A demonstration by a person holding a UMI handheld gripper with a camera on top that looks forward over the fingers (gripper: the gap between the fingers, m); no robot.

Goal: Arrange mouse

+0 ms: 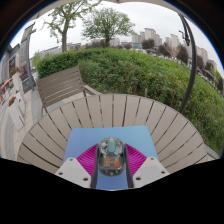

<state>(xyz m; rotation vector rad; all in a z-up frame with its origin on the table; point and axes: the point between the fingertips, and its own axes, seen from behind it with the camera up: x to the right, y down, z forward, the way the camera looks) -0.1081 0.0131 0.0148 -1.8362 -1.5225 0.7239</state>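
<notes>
Outdoors, a round slatted wooden tabletop (120, 115) carries a light blue mat (85, 142), with a wooden chair (62, 85) beyond its far edge and a hedge (140, 68) behind. Between the tool (111, 160) fingers sits the mouse (111, 154), pink pads apparently pressing its flanks in a clenched grasp; it looks light, rigid and smooth-shelled, best held at the waist, with ample mat ahead, though slat gaps could snag it

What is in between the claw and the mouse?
Nothing visible. The mouse already sits between the claw fingers' pink pads, on the blue mat on the round wooden table. I can't tell if the pads touch it.
</notes>
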